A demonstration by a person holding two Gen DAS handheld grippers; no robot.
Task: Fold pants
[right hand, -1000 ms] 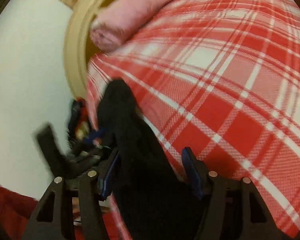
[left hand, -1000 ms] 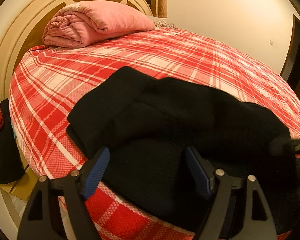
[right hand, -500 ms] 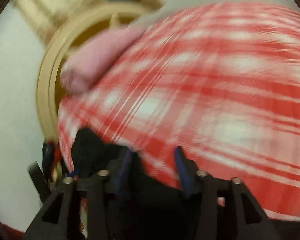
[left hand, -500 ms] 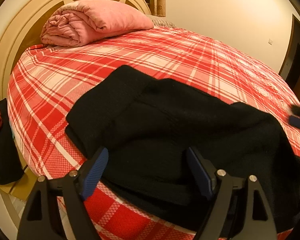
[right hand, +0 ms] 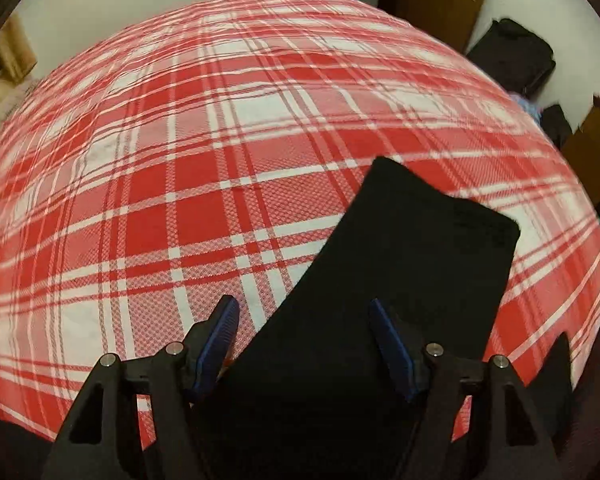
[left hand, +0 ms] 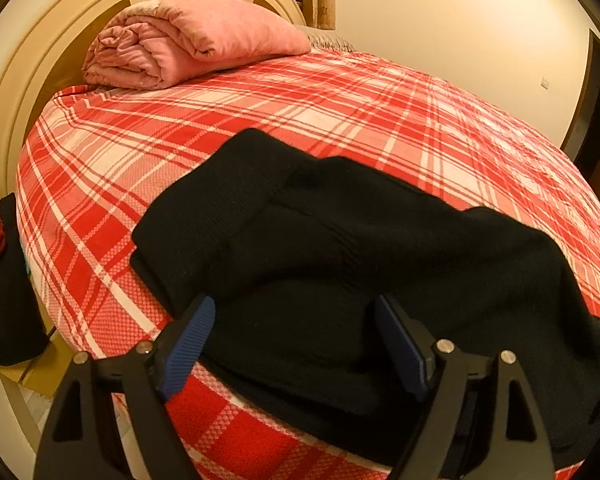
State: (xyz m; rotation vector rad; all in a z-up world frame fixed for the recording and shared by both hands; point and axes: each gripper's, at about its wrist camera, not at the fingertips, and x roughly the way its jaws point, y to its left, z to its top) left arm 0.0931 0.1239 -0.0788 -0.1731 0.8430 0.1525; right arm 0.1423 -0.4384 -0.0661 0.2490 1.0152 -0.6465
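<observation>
No readable writing or labels. Black pants [left hand: 340,248] lie partly folded on the plaid bedsheet [left hand: 260,120]. Left gripper [left hand: 296,344] spread wide, empty. Right gripper [right hand: 304,344], also wide and empty, has swung from the headboard side toward the pant leg.
</observation>
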